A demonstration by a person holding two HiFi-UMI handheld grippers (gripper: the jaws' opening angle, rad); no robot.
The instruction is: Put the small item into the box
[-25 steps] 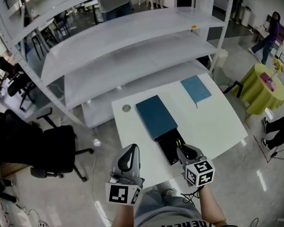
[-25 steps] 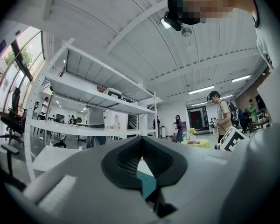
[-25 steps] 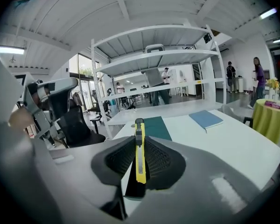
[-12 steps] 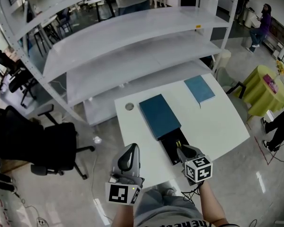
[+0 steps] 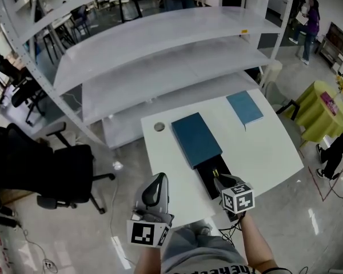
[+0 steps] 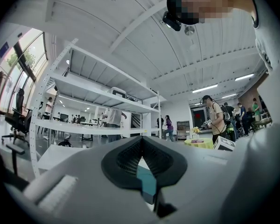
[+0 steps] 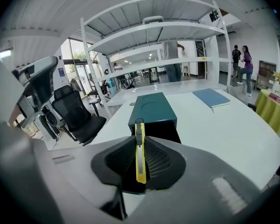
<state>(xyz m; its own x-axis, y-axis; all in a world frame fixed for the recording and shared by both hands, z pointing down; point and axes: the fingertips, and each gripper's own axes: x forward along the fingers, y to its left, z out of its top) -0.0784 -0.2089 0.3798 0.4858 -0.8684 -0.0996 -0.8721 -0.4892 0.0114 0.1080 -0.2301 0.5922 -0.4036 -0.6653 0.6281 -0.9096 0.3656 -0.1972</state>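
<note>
Here, right gripper (image 7: 140,141) clamps the yellow utility knife (image 7: 139,155) over the box (image 5: 196,139), at its open 5 o'clock end, seemingly not inside. Left gripper (image 6: 141,143), jaws together and empty, is at 7 o'clock, off the table (image 5: 263,147).

Glossy yellow plastic knife (image 7: 139,150), matt teal box (image 5: 195,138), smooth white table (image 5: 263,147).

Slim yellow utility knife (image 7: 139,154) edge-up between the jaws, near the teal box (image 7: 153,107), black drawer (image 7: 164,131) open.
</note>
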